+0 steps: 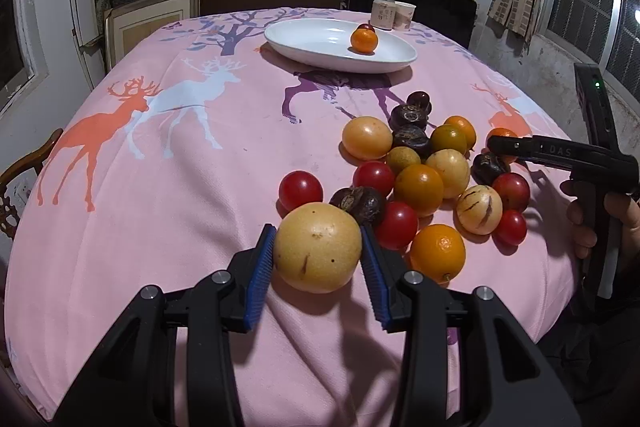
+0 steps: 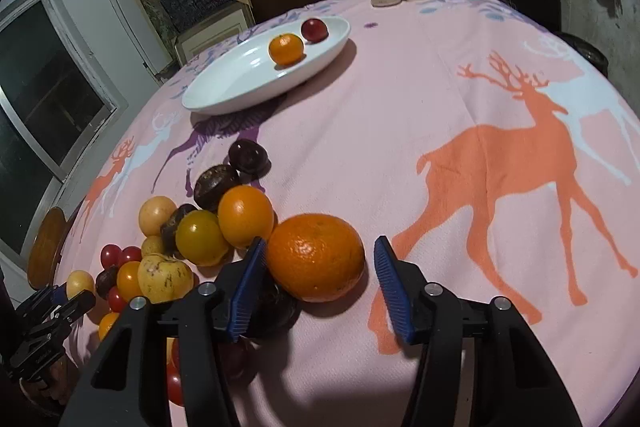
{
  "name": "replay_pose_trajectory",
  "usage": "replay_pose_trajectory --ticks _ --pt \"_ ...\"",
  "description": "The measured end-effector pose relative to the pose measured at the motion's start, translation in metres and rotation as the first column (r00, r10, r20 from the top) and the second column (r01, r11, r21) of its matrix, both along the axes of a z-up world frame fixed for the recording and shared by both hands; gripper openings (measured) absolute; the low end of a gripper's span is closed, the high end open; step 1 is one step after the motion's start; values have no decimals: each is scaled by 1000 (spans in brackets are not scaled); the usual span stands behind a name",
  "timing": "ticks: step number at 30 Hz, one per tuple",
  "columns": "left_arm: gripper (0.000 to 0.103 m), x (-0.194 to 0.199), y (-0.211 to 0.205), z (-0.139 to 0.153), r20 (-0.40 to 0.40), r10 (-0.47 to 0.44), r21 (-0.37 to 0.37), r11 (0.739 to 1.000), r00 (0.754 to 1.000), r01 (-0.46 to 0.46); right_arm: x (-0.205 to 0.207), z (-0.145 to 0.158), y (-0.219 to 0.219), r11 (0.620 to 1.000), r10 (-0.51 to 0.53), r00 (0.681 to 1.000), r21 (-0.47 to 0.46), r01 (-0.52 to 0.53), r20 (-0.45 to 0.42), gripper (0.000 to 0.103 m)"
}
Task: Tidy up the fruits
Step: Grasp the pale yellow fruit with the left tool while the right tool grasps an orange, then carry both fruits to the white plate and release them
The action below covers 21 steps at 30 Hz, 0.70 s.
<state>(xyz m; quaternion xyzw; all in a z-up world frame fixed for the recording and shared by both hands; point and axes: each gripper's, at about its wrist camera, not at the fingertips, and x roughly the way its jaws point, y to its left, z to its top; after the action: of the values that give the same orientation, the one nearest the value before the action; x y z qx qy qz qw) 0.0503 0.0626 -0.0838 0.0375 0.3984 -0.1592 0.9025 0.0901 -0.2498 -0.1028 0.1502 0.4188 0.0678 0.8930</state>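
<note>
My left gripper (image 1: 318, 257) is shut on a large pale yellow round fruit (image 1: 318, 247) at the near edge of the fruit pile (image 1: 424, 171); both blue pads press its sides. The right wrist view shows that same gripper (image 2: 68, 297) at the lower left. My right gripper (image 2: 320, 267) stands open around a big orange (image 2: 316, 257) lying on the cloth. Its left pad touches the peel, while a gap shows at the right pad. A white oval plate (image 1: 312, 47) at the far side holds a small orange (image 1: 364, 39) and a dark red fruit (image 1: 366, 27).
A pink deer-print cloth (image 1: 180, 187) covers the table. The pile mixes red tomatoes, oranges, yellow fruits and dark brown fruits. Two paper cups (image 1: 394, 13) stand behind the plate. A hand (image 1: 588, 219) holds the right gripper's handle. Shelves and a chair back stand beyond.
</note>
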Motion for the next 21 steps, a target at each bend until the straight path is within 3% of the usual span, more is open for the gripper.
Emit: replay_pose_trajectory --ticks 1,21 --pt "41 1 0 -1 -2 1 1 1000 1000 -1 -1 1 2 1000 9 1000 -9 -9 7 46" --pt "41 1 2 -1 2 27 14 1000 1000 -27 -26 14 11 992 23 993 -124 -9 113 46"
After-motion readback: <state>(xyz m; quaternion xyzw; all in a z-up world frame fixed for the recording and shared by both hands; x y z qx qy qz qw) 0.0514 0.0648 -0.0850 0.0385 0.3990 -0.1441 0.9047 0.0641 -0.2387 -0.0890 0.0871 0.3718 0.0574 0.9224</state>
